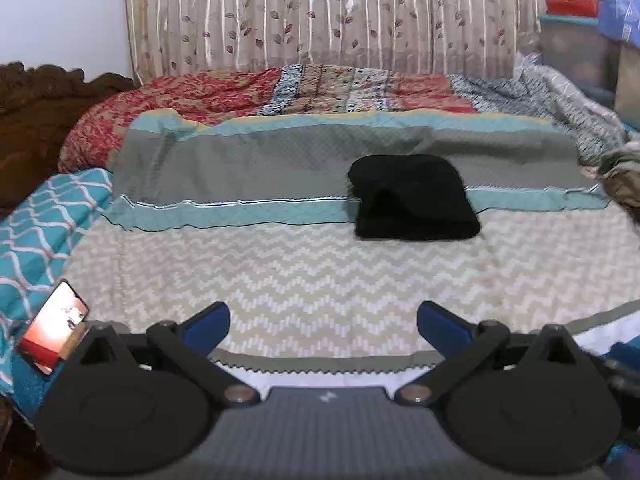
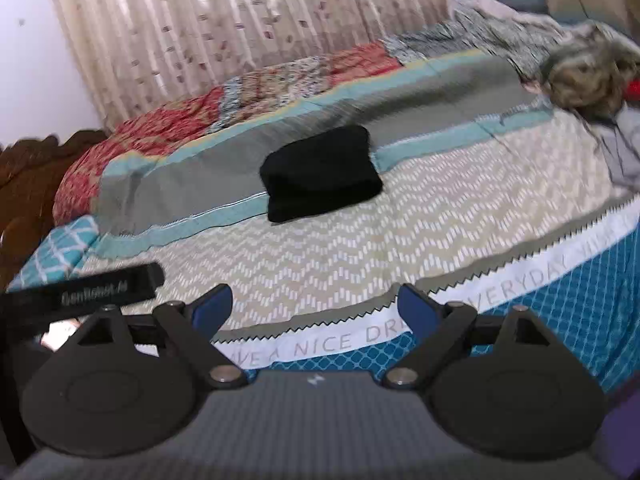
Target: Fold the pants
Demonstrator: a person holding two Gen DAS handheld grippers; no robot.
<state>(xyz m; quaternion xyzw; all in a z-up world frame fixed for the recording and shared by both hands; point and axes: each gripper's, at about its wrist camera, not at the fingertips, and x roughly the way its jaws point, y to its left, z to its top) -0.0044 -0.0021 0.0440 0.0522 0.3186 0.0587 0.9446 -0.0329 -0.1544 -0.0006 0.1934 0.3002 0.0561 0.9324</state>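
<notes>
Black pants [image 1: 414,198] lie folded into a compact bundle on the bed, across the teal stripe of the bedspread. The right wrist view shows the same black pants [image 2: 322,174] left of centre, somewhat blurred. My left gripper [image 1: 323,318] hangs open over the near edge of the bed, well short of the pants, with nothing between its blue pads. My right gripper [image 2: 316,306] is also open and empty, near the bed's front edge. Part of the left gripper's black body [image 2: 80,290] shows at the left of the right wrist view.
A zigzag bedspread [image 1: 320,272] covers the bed. A phone [image 1: 56,328] with a lit screen lies at the near left. A red patterned quilt [image 1: 208,92] lies at the back before a curtain [image 1: 320,12]. Rumpled clothes [image 2: 588,76] are heaped at the right, a wooden headboard [image 1: 32,120] at the left.
</notes>
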